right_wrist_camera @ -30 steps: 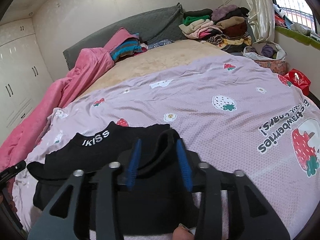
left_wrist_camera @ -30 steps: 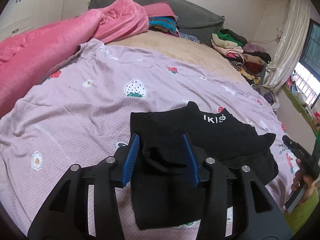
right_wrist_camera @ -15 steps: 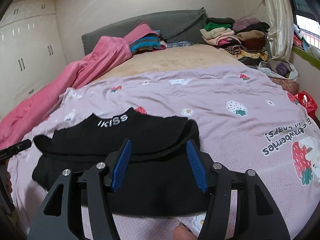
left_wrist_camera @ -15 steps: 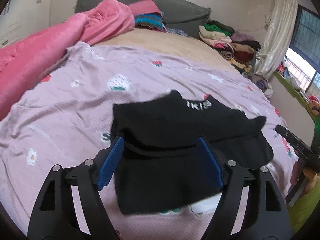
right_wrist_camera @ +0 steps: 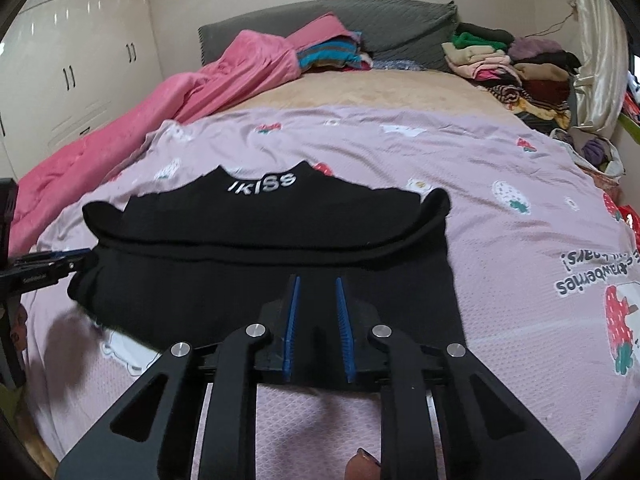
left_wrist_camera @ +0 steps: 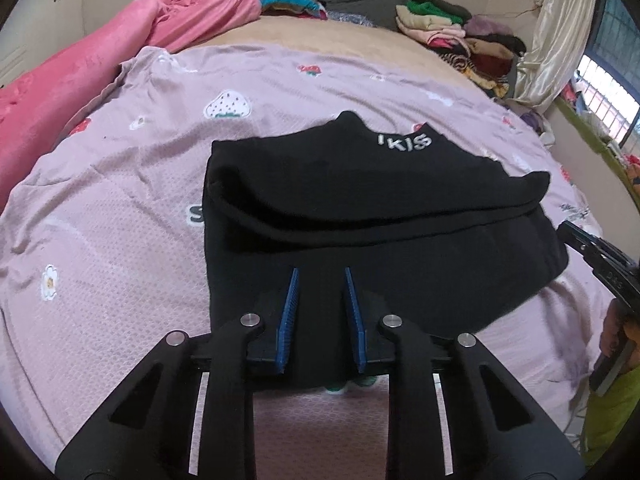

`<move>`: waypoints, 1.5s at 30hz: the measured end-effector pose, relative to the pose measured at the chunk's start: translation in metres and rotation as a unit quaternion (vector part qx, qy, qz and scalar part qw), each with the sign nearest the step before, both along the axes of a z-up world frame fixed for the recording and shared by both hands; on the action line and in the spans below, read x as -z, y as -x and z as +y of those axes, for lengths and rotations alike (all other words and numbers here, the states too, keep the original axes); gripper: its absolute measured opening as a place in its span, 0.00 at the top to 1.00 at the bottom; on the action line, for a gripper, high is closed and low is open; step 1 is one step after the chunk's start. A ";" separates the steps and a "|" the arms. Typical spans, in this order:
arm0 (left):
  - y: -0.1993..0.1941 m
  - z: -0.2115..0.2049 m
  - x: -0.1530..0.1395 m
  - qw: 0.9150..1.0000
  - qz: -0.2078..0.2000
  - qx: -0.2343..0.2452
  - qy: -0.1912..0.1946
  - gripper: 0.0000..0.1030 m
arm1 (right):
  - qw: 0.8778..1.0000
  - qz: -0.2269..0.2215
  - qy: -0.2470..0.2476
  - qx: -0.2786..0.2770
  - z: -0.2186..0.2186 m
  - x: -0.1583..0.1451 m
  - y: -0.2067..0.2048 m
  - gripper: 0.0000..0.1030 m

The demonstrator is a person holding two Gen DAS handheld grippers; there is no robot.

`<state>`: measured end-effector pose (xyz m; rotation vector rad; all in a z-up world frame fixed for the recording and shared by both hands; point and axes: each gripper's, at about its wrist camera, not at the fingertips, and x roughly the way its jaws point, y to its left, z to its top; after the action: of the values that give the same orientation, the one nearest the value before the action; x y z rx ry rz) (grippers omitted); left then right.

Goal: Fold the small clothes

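Black garment (left_wrist_camera: 360,208) folded flat on pink sheet (left_wrist_camera: 120,208). Left gripper (left_wrist_camera: 320,276) and right gripper (right_wrist_camera: 317,284) over near hem, fingers narrowly parted. Grip on cloth unclear.

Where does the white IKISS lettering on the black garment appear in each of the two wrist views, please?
Left wrist view: the IKISS lettering sits right of centre, above the left gripper, on the far edge of the black garment.
Right wrist view: the lettering sits left of centre, above the right gripper.
Shared landmark: the pink quilt at the upper left in both.
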<state>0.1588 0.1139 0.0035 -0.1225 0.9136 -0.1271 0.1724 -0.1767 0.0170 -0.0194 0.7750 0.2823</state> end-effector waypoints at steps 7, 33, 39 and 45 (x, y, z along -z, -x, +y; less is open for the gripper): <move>-0.008 0.002 0.008 0.999 0.004 -0.016 -0.033 0.85 | 0.998 0.043 0.047 0.021 0.008 0.027 -0.027 0.84; -0.098 0.050 -0.007 0.990 -0.009 -0.137 0.044 0.84 | 0.997 0.035 0.012 0.075 -0.008 0.021 -0.140 0.84; -0.091 0.063 -0.010 0.988 -0.036 -0.142 0.058 0.72 | 0.995 0.013 0.033 0.094 -0.021 0.011 -0.145 0.83; -0.096 0.070 0.005 0.989 -0.015 -0.135 0.053 0.59 | 0.992 0.036 0.039 0.113 -0.043 0.023 -0.145 0.60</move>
<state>0.2549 0.1838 -0.0015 -0.3413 0.8517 0.0742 0.3170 -0.2195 -0.0064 0.0053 0.8509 0.0381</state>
